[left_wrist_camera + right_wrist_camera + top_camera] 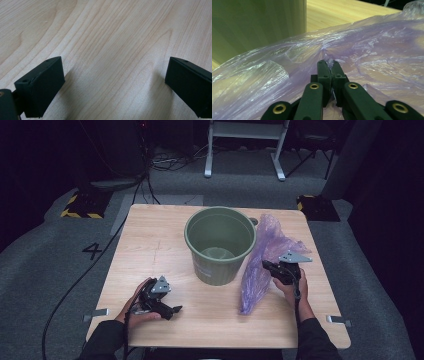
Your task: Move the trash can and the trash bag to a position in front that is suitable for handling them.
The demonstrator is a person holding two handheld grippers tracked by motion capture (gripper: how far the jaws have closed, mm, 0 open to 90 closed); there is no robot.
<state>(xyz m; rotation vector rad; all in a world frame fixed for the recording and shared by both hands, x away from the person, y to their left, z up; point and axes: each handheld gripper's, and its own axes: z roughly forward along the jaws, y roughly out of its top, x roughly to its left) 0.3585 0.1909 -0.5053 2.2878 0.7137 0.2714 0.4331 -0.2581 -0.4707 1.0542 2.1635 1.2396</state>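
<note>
One bin (220,245) stood on the table (150,245), green and open at the top, near the far middle. One bag (262,265) of thin purple plastic lay just right of it, its upper end leaning against the bin's rim and its lower end trailing toward the near edge. Two grippers were in use.

The right gripper (267,265) was clenched on the bag: in the right gripper view its jaws met on a fold of the film (329,61), with the bin's green wall (257,27) close at the left. The left gripper (176,310) rested low over the near left part of the table, well apart from bin and bag, released; in the left gripper view its jaws stood wide with bare wood (112,50) between them.

The table was pale wood with visible grain. Two metal brackets (97,314) stuck out from its near corners. Around it lay grey carpet, with a "4" (92,251) marked at the left, two yellow-and-black striped blocks (82,205) beyond the far corners, cables on the floor and a white frame (245,145) at the back. The room was dark.
</note>
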